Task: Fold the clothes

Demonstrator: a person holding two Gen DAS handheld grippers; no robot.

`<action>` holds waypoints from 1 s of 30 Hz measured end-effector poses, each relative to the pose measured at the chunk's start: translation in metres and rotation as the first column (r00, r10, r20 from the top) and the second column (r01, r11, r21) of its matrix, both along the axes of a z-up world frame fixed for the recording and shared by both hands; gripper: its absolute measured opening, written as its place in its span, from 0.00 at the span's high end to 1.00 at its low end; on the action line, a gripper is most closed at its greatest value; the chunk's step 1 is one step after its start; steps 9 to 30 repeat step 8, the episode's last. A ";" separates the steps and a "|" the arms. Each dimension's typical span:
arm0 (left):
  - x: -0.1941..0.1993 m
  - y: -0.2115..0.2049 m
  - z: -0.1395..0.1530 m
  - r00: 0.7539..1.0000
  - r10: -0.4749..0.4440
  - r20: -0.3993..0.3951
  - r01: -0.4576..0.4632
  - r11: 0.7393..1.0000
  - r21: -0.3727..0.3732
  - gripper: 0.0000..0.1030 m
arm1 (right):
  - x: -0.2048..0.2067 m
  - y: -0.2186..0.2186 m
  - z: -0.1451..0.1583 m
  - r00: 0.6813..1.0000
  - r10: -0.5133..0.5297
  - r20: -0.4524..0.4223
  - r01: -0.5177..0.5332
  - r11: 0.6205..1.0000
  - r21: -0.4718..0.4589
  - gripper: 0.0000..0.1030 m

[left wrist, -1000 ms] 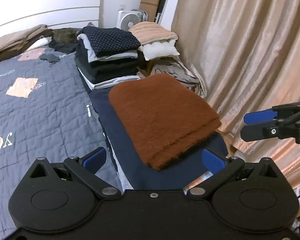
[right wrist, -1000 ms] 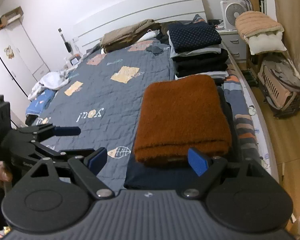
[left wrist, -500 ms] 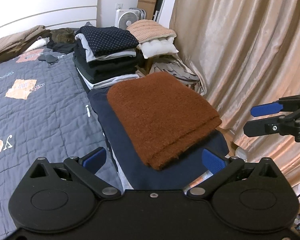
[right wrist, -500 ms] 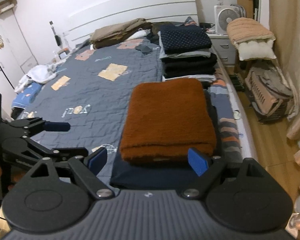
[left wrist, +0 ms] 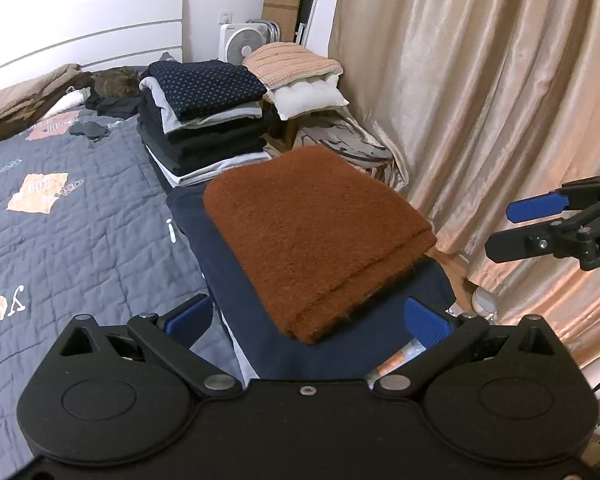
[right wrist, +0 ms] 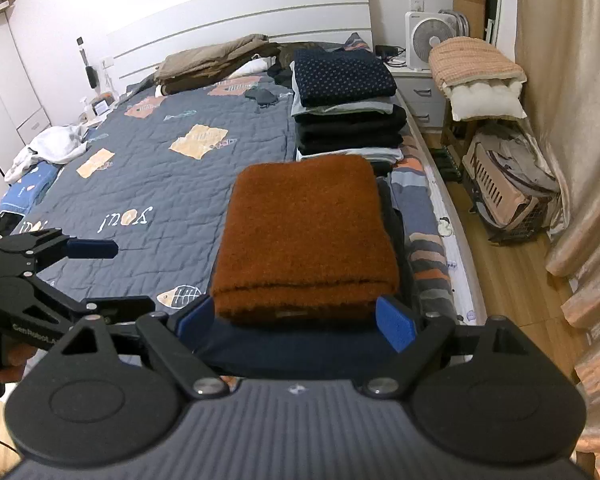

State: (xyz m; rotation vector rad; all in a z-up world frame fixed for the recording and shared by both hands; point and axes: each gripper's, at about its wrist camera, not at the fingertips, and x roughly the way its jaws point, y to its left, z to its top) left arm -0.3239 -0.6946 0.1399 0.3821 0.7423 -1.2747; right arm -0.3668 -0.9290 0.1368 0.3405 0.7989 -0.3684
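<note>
The navy garment (right wrist: 284, 350) is mostly buried under the brown sweater (right wrist: 306, 236), and the frame edge chops off the left hand-held gripper (right wrist: 60, 264).

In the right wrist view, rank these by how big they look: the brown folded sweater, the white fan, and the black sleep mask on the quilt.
Largest to smallest, as they look:
1. brown folded sweater, though it is nearest the camera
2. white fan
3. black sleep mask

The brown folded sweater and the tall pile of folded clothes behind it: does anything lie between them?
In the right wrist view, nothing separate lies between the brown folded sweater and the tall pile; only the edge of the dark garment under the sweater shows.
</note>
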 end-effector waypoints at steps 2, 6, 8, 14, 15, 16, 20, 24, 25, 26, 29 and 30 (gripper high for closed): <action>0.000 0.000 0.000 1.000 0.003 -0.002 -0.003 1.000 0.002 0.00 | 0.000 0.001 -0.001 1.000 0.003 -0.004 -0.003 1.000 0.004 0.15; 0.002 0.000 -0.002 1.000 0.004 -0.009 -0.004 1.000 0.010 0.00 | 0.001 0.001 -0.001 1.000 0.011 -0.013 -0.011 1.000 0.009 0.15; 0.002 0.000 -0.002 1.000 0.003 -0.010 -0.003 1.000 0.012 0.00 | 0.002 0.002 -0.001 1.000 0.016 -0.019 -0.016 1.000 0.008 0.15; 0.002 0.000 -0.002 1.000 0.003 -0.010 -0.003 1.000 0.012 0.00 | 0.002 0.002 -0.001 1.000 0.016 -0.019 -0.016 1.000 0.008 0.15; 0.002 0.000 -0.002 1.000 0.003 -0.010 -0.003 1.000 0.012 0.00 | 0.002 0.002 -0.001 1.000 0.016 -0.019 -0.016 1.000 0.008 0.15; 0.002 0.000 -0.002 1.000 0.003 -0.010 -0.003 1.000 0.012 0.00 | 0.002 0.002 -0.001 1.000 0.016 -0.019 -0.016 1.000 0.008 0.15; 0.002 0.000 -0.002 1.000 0.003 -0.010 -0.003 1.000 0.012 0.00 | 0.002 0.002 -0.001 1.000 0.016 -0.019 -0.016 1.000 0.008 0.15; 0.002 0.000 -0.002 1.000 0.003 -0.010 -0.003 1.000 0.012 0.00 | 0.002 0.002 -0.001 1.000 0.016 -0.019 -0.016 1.000 0.008 0.15; 0.002 0.000 -0.002 1.000 0.003 -0.010 -0.003 1.000 0.012 0.00 | 0.002 0.002 -0.001 1.000 0.016 -0.019 -0.016 1.000 0.008 0.15; 0.002 0.000 -0.002 1.000 0.003 -0.010 -0.003 1.000 0.012 0.00 | 0.002 0.002 -0.001 1.000 0.016 -0.019 -0.016 1.000 0.008 0.15; 0.002 0.000 -0.002 1.000 0.003 -0.010 -0.003 1.000 0.012 0.00 | 0.002 0.002 -0.001 1.000 0.016 -0.019 -0.016 1.000 0.008 0.15; 0.002 0.000 -0.002 1.000 0.003 -0.010 -0.003 1.000 0.012 0.00 | 0.002 0.002 -0.001 1.000 0.016 -0.019 -0.016 1.000 0.008 0.15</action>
